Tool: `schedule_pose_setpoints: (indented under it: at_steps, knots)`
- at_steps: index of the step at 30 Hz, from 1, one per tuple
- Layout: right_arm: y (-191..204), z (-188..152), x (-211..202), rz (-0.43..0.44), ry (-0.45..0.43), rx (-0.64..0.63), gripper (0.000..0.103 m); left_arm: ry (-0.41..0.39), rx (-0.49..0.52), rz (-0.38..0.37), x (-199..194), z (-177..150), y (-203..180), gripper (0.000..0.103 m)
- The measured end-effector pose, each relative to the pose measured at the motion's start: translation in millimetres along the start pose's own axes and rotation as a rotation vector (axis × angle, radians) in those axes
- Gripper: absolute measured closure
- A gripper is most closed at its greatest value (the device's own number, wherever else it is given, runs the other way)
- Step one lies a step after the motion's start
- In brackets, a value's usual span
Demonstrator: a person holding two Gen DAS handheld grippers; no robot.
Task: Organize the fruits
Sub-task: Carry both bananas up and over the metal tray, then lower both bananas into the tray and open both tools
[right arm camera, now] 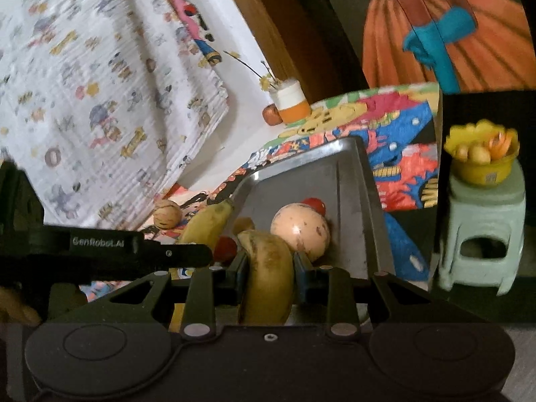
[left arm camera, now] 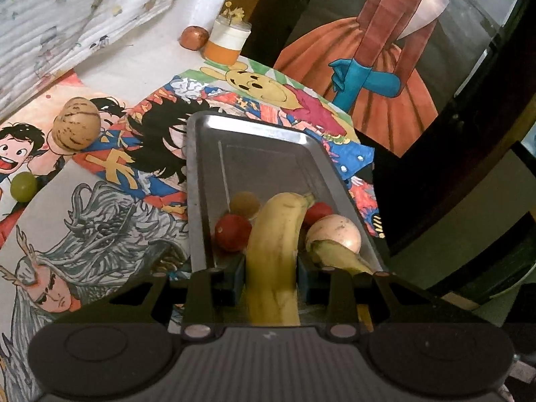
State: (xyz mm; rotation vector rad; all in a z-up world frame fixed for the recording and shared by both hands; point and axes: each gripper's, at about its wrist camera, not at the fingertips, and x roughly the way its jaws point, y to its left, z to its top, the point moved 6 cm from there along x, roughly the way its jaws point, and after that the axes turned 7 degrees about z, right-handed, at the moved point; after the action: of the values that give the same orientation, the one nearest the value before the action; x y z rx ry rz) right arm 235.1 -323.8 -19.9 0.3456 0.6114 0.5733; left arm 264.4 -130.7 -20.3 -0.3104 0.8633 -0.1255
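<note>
Both grippers pinch bananas over the metal tray (left arm camera: pixel 201 181): left gripper (left arm camera: pixel 270 268) w/ one banana (left arm camera: pixel 274 234), right gripper (right arm camera: pixel 270 268) w/ another banana (right arm camera: pixel 268 268); tomatoes, pale fruit (right arm camera: pixel 299 231) already in, striped melon (left arm camera: pixel 76 124) & green grape (left arm camera: pixel 23 185) left on the mat.

The surface (left arm camera: pixel 140 63) is covered with colourful cartoon drawings (left arm camera: pixel 110 164). A metal tray (left arm camera: pixel 201 181) lies on them. Left of it sit a striped melon (left arm camera: pixel 77 124) and a green grape (left arm camera: pixel 23 185); far off stands an orange-and-white cup (left arm camera: pixel 227 42).
</note>
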Motion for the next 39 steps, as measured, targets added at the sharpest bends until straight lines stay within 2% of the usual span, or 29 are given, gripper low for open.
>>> schedule_pose_setpoints:
  at_steps: [5,14,19,22,29,32,34,39]
  knots:
    - [9.6,-5.1,0.7,-0.048,-0.020,-0.116,0.071,-0.007,0.012,0.007,3.2,-1.3,-2.2,0.068]
    - [19.6,-13.3,3.5,-0.090,-0.026,-0.196,0.070,-0.036,0.014,0.018,6.8,-1.5,-2.9,0.068]
    - [23.1,-15.5,4.8,-0.091,-0.022,-0.198,0.066,-0.043,-0.006,0.005,6.6,-1.1,0.2,0.067]
    - [24.9,-17.3,4.1,-0.091,-0.020,-0.192,0.063,-0.043,-0.010,-0.010,5.5,-1.2,-0.1,0.062]
    - [28.7,-17.9,-3.9,-0.114,-0.033,-0.195,0.059,-0.050,-0.017,-0.027,-0.3,-4.5,-0.5,0.061]
    - [30.3,-16.8,-9.7,-0.119,-0.048,-0.186,0.053,-0.062,-0.014,-0.030,-6.0,-4.9,-0.8,0.060]
    - [31.9,-15.5,-14.1,-0.120,-0.060,-0.177,0.045,-0.072,-0.014,-0.035,-10.4,-4.9,-0.7,0.055]
    - [39.8,-12.4,-24.9,-0.123,-0.089,-0.168,0.035,-0.112,-0.008,-0.031,-25.6,-5.4,0.7,0.043]
